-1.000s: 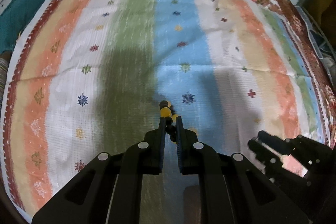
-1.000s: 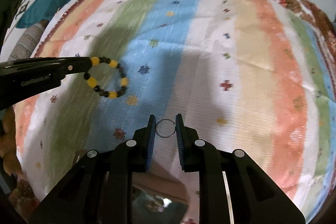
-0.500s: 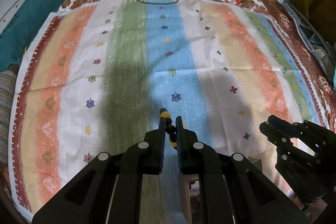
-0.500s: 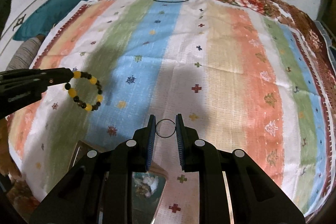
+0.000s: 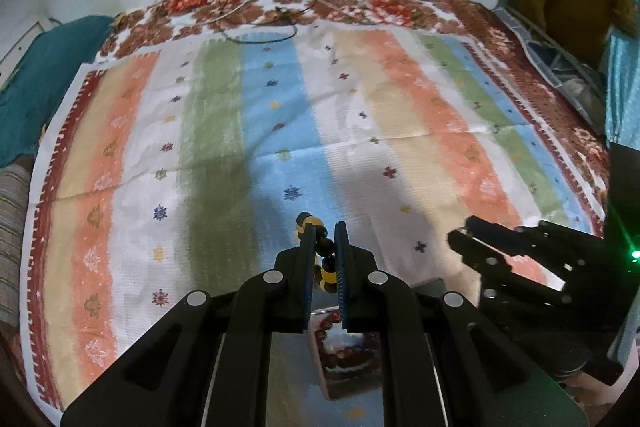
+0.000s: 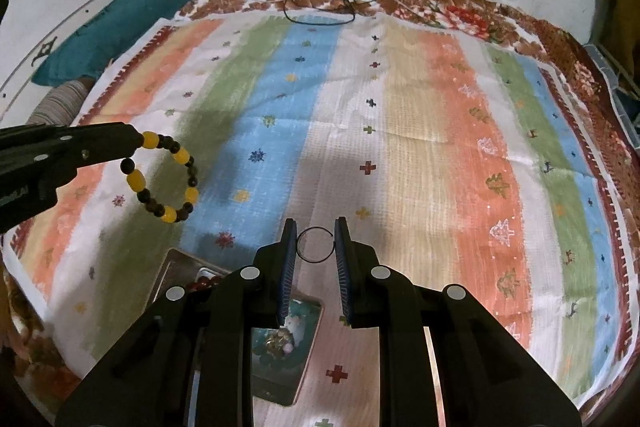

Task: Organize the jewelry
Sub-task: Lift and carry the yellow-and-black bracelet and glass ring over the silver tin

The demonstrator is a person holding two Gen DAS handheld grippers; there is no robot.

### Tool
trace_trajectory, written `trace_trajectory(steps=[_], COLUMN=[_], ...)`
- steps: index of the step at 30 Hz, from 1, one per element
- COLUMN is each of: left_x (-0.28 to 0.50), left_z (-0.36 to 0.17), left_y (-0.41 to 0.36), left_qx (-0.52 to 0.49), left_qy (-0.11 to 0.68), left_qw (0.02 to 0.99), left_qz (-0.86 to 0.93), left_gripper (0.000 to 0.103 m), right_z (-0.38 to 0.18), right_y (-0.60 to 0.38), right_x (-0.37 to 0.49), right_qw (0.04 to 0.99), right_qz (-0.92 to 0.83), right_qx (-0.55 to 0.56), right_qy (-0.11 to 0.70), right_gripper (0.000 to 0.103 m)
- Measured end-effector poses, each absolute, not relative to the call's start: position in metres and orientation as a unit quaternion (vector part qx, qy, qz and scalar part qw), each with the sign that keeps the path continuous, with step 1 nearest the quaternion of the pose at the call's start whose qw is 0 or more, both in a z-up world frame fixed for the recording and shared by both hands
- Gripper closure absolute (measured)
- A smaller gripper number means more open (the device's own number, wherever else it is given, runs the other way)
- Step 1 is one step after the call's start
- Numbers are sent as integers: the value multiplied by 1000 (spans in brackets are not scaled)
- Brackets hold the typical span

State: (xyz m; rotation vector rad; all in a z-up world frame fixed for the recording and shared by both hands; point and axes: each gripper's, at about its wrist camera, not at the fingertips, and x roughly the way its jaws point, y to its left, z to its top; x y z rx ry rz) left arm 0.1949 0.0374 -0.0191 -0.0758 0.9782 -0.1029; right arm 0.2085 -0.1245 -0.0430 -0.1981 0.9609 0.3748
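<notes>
On the striped cloth (image 6: 400, 147), the tray (image 6: 172, 267) holds beads; left gripper (image 5: 324, 247) clamps a bracelet (image 6: 168, 179), right gripper (image 6: 316, 247) a ring (image 6: 304, 255).

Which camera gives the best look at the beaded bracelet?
The right wrist view: the beaded bracelet hangs as a full loop from the left gripper. The left wrist view shows only a few beads between its fingers.

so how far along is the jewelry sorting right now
Done: red beads already lie in the tray below the grippers, and another compartment holds small pieces. In hand: the left gripper is shut on the yellow and black bead bracelet, and the right gripper pinches a thin wire ring; both hang above the striped cloth. Left: setting both pieces down in the tray.
</notes>
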Motion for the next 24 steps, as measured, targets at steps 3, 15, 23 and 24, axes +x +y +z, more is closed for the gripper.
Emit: trace_trajectory(steps=[3, 15, 23, 24], left_x=[187, 152, 133, 131], left_z=[-13, 2, 6, 6], left_y=[32, 15, 9, 9], left_qx=[-34, -22, -16, -17], left_qy=[462, 438, 427, 426], left_qw=[885, 896, 901, 901], left_qz=[-57, -73, -78, -78], left_gripper=[94, 94, 94, 94], right_z=[-38, -29, -27, -27], right_y=[-126, -132, -135, -134], right_x=[200, 177, 163, 161], right_qw=[871, 877, 876, 876], right_qz=[179, 189, 204, 204], right_qx=[-97, -94, -87, -88], right_qy=[448, 432, 428, 428], right_gripper=[83, 83, 83, 83])
